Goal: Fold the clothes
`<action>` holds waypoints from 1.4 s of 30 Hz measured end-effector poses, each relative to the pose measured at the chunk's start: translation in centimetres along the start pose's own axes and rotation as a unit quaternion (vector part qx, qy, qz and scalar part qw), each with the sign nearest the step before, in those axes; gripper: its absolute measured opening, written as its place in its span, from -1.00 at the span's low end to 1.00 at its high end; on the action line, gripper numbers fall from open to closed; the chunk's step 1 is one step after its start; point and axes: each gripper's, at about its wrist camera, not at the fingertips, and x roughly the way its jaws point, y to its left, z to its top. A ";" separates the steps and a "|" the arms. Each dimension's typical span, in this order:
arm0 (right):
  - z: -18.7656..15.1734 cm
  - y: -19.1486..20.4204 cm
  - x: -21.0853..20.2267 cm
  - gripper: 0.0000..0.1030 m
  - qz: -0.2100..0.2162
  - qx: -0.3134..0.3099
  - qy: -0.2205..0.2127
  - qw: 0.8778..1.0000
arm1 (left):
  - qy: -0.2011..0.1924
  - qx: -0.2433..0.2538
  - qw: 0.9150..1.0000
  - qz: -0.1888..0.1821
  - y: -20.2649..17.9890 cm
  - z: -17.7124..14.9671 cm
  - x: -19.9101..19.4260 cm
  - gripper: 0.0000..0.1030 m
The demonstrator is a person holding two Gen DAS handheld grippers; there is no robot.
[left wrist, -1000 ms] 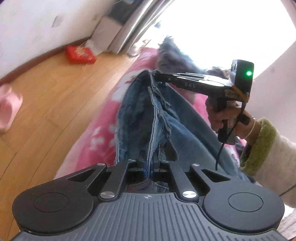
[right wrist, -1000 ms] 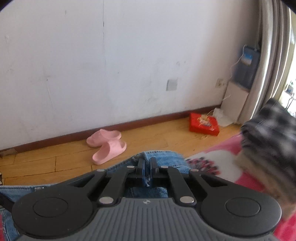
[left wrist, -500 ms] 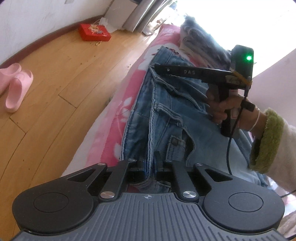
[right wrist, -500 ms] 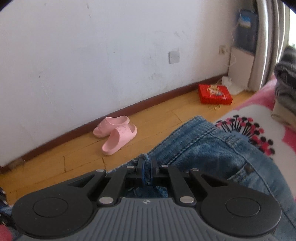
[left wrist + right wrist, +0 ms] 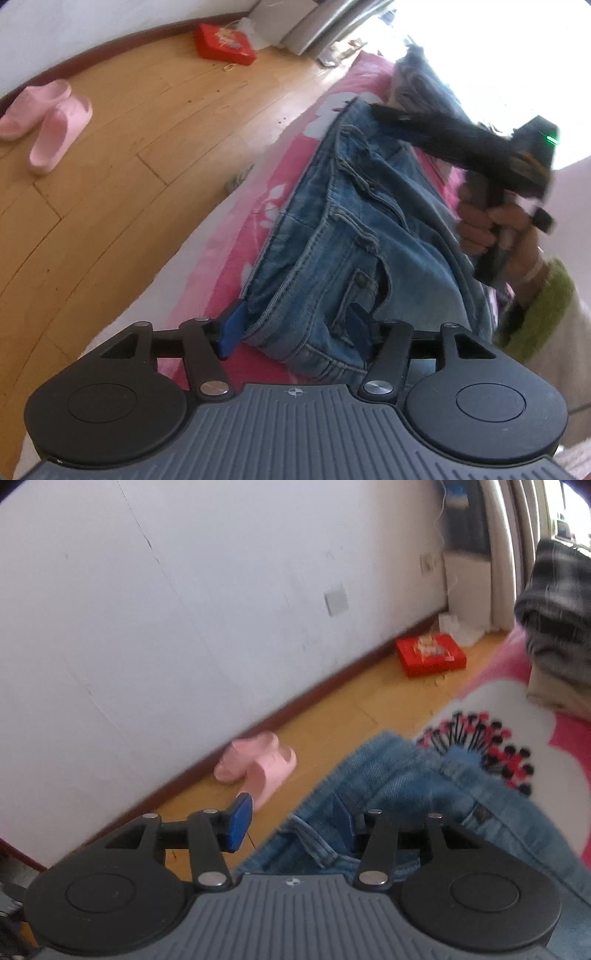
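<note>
I have just been opening both claws to let the jeans [image 5: 354, 236] lie on the pink blanket [image 5: 236, 236], so the fold can stay in place. The left claw [image 5: 297, 328] is spread now, with the waistband edge loose between its blue pads [image 5: 232, 328]. The right claw [image 5: 291, 821] is also spread; the denim lies under its right side, not pinched.

Home bedroom, floral bedspread [image 5: 236, 240], slippers [image 5: 48, 122] (pink), wood floor [image 5: 129, 166]
</note>
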 end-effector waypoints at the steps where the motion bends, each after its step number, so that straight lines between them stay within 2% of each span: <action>1: 0.1 -0.3 -1.2 0.01 0.008 0.009 -0.010 1.000 | -0.002 0.005 1.000 0.009 -0.2 0.2 -0.3 0.14; 3: 0.1 -1.1 -4.5 0.03 0.023 0.023 -0.036 0.999 | -0.009 0.020 0.999 0.027 -0.6 0.9 -1.0 0.14; 5: -0.1 -2.5 -8.4 0.04 0.021 0.037 -0.060 0.997 | -0.018 0.040 0.998 0.037 -1.2 2.0 -1.6 0.14; 9: -2.2 -7.5 -17.1 0.05 -0.024 0.072 -0.094 0.993 | -0.036 0.085 0.995 0.042 -3.6 4.6 -0.3 0.14; 12: -4.5 -11.5 -21.7 0.05 -0.096 0.093 -0.078 0.988 | -0.040 0.128 0.990 0.042 -6.4 6.7 2.2 0.14; 14: -6.1 -13.9 -23.6 0.05 -0.130 0.115 -0.058 0.983 | -0.040 0.178 0.982 0.041 -9.4 8.0 4.5 0.14; 16: -7.8 -15.9 -24.8 0.05 -0.145 0.141 -0.042 0.978 | -0.036 0.231 0.972 0.033 -12.6 9.0 6.8 0.14; 18: -9.0 -17.4 -25.3 0.05 -0.148 0.154 -0.030 0.977 | -0.031 0.290 0.956 0.025 -16.0 10.0 9.1 0.14; 20: -9.5 -18.4 -25.1 0.05 -0.149 0.145 -0.020 0.978 | -0.022 0.360 0.932 0.033 -19.0 10.4 11.6 0.14; 22: -9.5 -19.0 -24.0 0.05 -0.145 0.132 -0.004 0.981 | -0.013 0.429 0.902 0.042 -21.8 10.8 14.1 0.14; 26: -9.9 -20.1 -21.6 0.03 -0.132 0.115 0.028 0.984 | 0.020 0.545 0.835 0.070 -24.7 10.6 19.5 0.14; 28: -10.0 -20.8 -20.6 0.03 -0.124 0.109 0.045 0.985 | 0.038 0.576 0.814 0.072 -25.2 10.7 21.5 0.13; 33: -9.5 -22.2 -18.8 0.04 -0.089 0.091 0.094 0.987 | 0.065 0.613 0.785 0.054 -25.2 11.5 24.0 0.18; 37: -8.9 -22.6 -17.8 0.01 -0.058 0.077 0.124 0.988 | 0.086 0.633 0.769 0.035 -25.2 12.3 24.2 0.30; 39: -8.7 -22.9 -17.0 -0.01 -0.048 0.078 0.141 0.986 | 0.098 0.637 0.765 0.027 -25.3 12.8 24.5 0.31; 41: -8.7 -22.6 -16.4 -0.16 -0.048 0.071 0.155 0.984 | 0.107 0.635 0.765 0.022 -25.2 13.0 24.7 0.30; 42: -8.6 -22.2 -16.3 -0.41 -0.055 0.059 0.159 0.984 | 0.109 0.633 0.766 0.018 -25.1 13.1 24.8 0.24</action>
